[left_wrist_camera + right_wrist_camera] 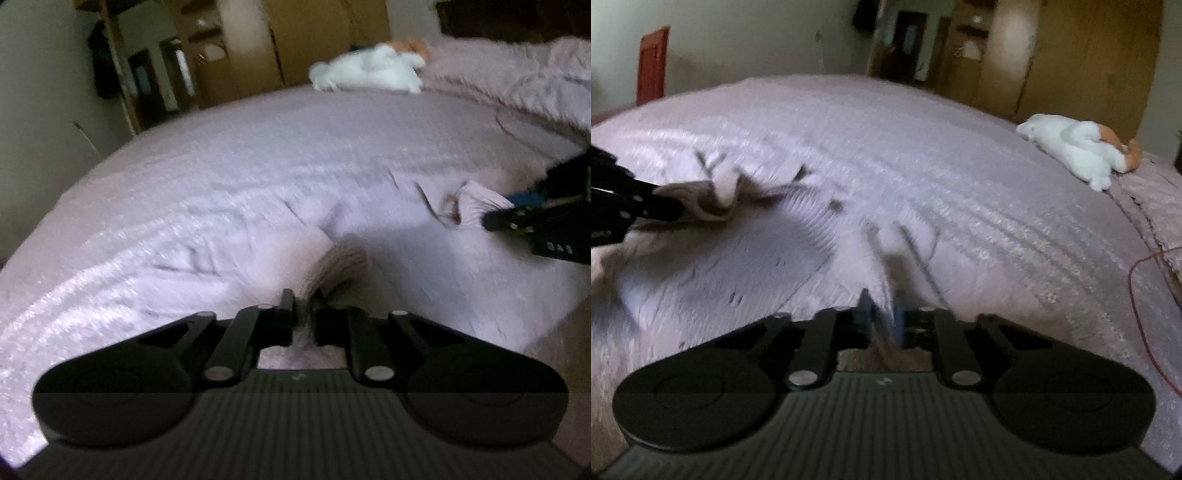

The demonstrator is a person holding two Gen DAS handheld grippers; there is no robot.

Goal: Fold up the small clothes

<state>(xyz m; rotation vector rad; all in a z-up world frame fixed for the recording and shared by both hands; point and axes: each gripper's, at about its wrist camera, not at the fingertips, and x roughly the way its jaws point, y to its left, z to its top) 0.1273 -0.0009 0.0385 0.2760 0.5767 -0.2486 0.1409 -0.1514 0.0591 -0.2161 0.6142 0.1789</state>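
in the left wrist view, the left black two-finger gripper [303, 314] sits at the bottom middle of the frame. its fingers [286, 301] are pinched tight on a bunched fold of the pale lilac ribbed cloth [343, 262]. the cloth fans up out of the grip and spreads toward the right of the frame, over the big bed with a pale lilac cover [184, 177]. at the right edge, the right black two-finger gripper [491, 219] pinches another corner of the same cloth, which puckers just beside its tip.

in the right wrist view, the right gripper is at the bottom middle with its fingers [866, 304] clamped on a raised ridge of the cloth. the left gripper comes in from the left edge, grasping a crumpled corner. the cloth is stretched between the two and is blurred, so its exact shape is hard to tell.

farther back, a white soft toy with an orange part [373, 70] lies near the far edge of the bed, toward the upper right. a thin red cord [1145, 317] runs down the right side of the bed. behind the bed stand brown wooden cupboard doors [1082, 55] in the upper right.
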